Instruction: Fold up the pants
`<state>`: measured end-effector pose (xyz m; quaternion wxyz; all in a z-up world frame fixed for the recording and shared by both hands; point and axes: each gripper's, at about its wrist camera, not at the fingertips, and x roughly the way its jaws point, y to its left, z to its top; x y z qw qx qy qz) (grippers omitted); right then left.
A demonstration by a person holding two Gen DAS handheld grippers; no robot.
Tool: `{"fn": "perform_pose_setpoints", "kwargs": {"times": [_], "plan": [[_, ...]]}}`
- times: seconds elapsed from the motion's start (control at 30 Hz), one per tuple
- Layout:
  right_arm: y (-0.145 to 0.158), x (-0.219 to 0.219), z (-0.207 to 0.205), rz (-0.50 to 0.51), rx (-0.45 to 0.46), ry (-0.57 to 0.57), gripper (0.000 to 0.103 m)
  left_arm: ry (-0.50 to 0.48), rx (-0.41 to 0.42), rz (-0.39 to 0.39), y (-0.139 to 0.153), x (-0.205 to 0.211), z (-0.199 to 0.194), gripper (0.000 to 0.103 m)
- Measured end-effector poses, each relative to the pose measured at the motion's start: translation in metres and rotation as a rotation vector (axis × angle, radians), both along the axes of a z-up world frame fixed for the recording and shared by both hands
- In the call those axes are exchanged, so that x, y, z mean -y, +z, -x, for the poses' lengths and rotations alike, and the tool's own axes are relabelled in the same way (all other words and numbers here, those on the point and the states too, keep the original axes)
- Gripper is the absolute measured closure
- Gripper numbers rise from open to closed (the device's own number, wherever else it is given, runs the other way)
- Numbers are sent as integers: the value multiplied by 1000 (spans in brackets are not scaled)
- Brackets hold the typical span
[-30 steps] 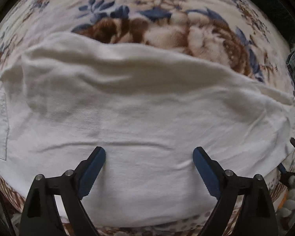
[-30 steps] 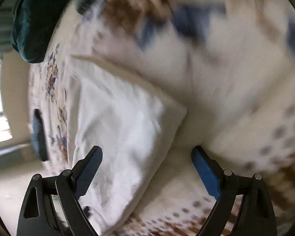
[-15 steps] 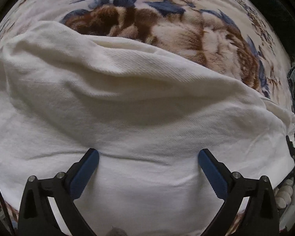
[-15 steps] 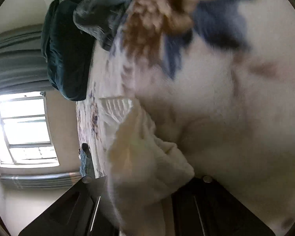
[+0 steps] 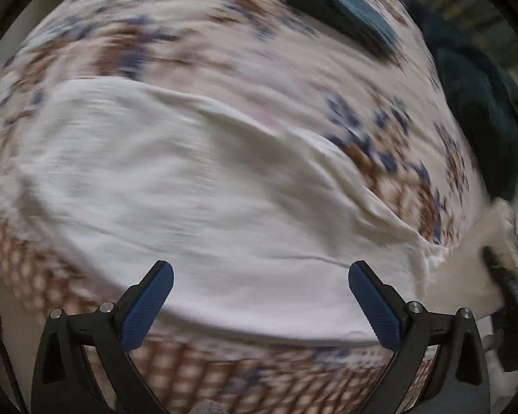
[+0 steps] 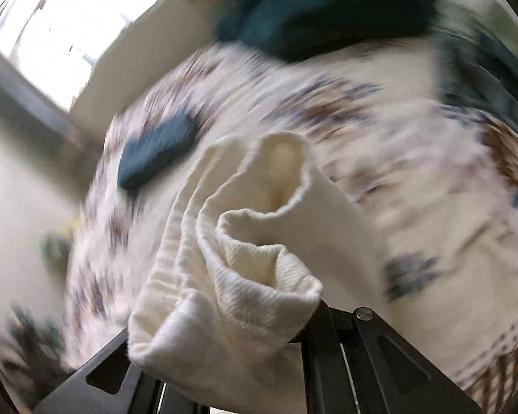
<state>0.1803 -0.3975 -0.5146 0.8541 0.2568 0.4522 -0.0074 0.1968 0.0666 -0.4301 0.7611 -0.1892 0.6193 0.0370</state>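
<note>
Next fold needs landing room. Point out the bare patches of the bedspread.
Bare floral bedspread lies beyond the white cotton pants, between their far edge and the dark teal folded cloth. Another patch runs right of the pants. The right edge is crowded with a dark green heap.

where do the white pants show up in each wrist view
Left wrist view: the white pants spread across the middle of the picture, above the open left gripper, with one end pulled off toward the right edge.
Right wrist view: a bunched end of the pants fills the lower centre, clamped in the right gripper.
Shared landmark: the dark teal folded item lying on the floral bedspread.
</note>
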Motion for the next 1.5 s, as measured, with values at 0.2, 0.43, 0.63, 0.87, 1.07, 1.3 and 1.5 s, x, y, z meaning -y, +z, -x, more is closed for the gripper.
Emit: {"fn": "perform_pose_setpoints", "kwargs": {"times": [0.2,0.43,0.63,0.87,1.07,1.3,1.5], "plan": [[-66,-239,-12,209,-137,367,96,73,25,-107,19,-88,6,0],[-112,-353,22,301,-288,560,74,33,27,-80,19,-118,-2,0],[-72,-266,21,-271,-281,426,22,-15,23,57,11,-93,-26,0],[-83,-121,29,-121,-386,95,22,-108,-165,128,-73,-20,-83,0],[-122,-58,8,-134,-477,45,22,-292,-105,-11,-81,27,-96,82],[-139,-64,16,-137,-528,105,22,-254,-149,-60,-77,1,-89,66],[-148,-68,48,-172,-609,151,22,-189,-119,-72,-40,-7,-61,42]]}}
